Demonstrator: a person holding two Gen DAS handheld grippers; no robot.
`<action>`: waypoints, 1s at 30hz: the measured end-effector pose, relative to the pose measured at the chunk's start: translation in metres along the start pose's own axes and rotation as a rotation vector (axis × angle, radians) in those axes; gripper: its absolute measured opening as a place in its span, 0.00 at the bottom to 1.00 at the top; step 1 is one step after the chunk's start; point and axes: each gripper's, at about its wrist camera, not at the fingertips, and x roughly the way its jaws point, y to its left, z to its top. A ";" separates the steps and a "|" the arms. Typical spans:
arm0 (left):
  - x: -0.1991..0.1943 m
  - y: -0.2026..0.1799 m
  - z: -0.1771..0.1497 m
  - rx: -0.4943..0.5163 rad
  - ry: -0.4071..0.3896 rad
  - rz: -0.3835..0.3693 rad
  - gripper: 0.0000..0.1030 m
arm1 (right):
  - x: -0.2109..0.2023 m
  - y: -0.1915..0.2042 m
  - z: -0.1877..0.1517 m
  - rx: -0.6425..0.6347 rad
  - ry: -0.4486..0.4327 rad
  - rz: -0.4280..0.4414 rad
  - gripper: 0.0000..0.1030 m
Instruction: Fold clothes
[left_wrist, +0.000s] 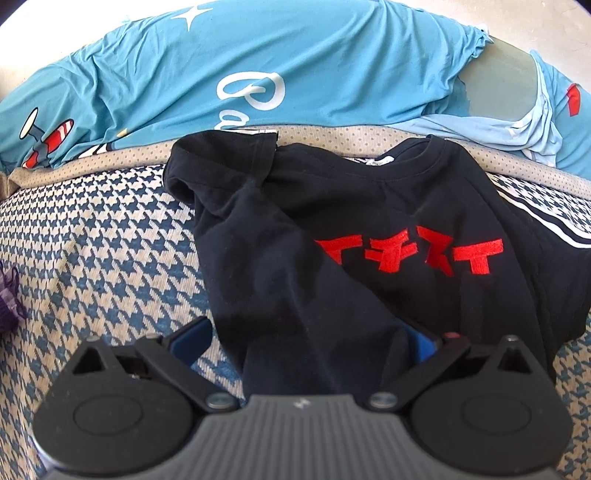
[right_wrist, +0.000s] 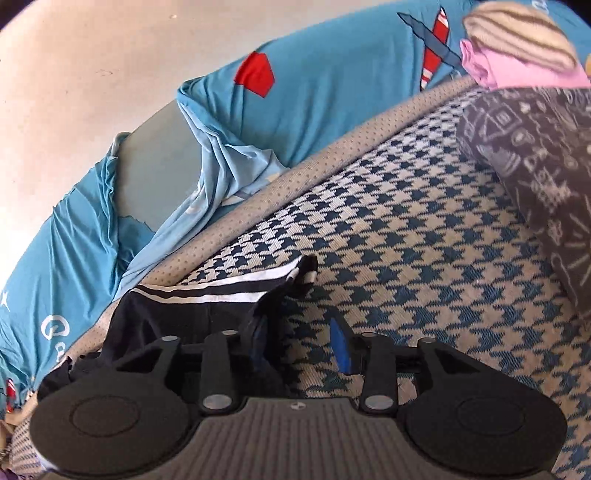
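A black T-shirt (left_wrist: 369, 206) with red characters lies on the houndstooth surface (left_wrist: 92, 240). Its left side is folded diagonally over the chest, sleeve up by the collar. That folded strip runs down between the fingers of my left gripper (left_wrist: 306, 339). The jaws stand wide, and the left blue pad (left_wrist: 192, 339) is clear of the cloth. In the right wrist view the shirt's white-striped sleeve (right_wrist: 221, 291) lies bunched against the left finger of my right gripper (right_wrist: 299, 343). The right blue pad (right_wrist: 340, 347) is apart from it, with bare surface showing in the gap.
A blue cartoon-print cover (left_wrist: 184, 74) bunches along the far edge over a grey-green patch (left_wrist: 506, 85). A dark patterned garment (right_wrist: 535, 184) and a pink and striped pile (right_wrist: 517, 48) sit at the right. Something purple (left_wrist: 7, 302) lies at the left edge.
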 end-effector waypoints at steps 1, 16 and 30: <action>0.000 0.000 0.000 0.002 0.001 0.001 1.00 | 0.000 -0.002 -0.001 0.011 0.010 0.013 0.37; 0.007 0.006 0.001 -0.022 0.041 -0.012 1.00 | 0.003 0.008 -0.015 0.028 0.035 0.118 0.52; 0.012 0.009 0.000 -0.049 0.065 -0.020 1.00 | 0.002 0.010 -0.025 0.017 0.076 0.087 0.60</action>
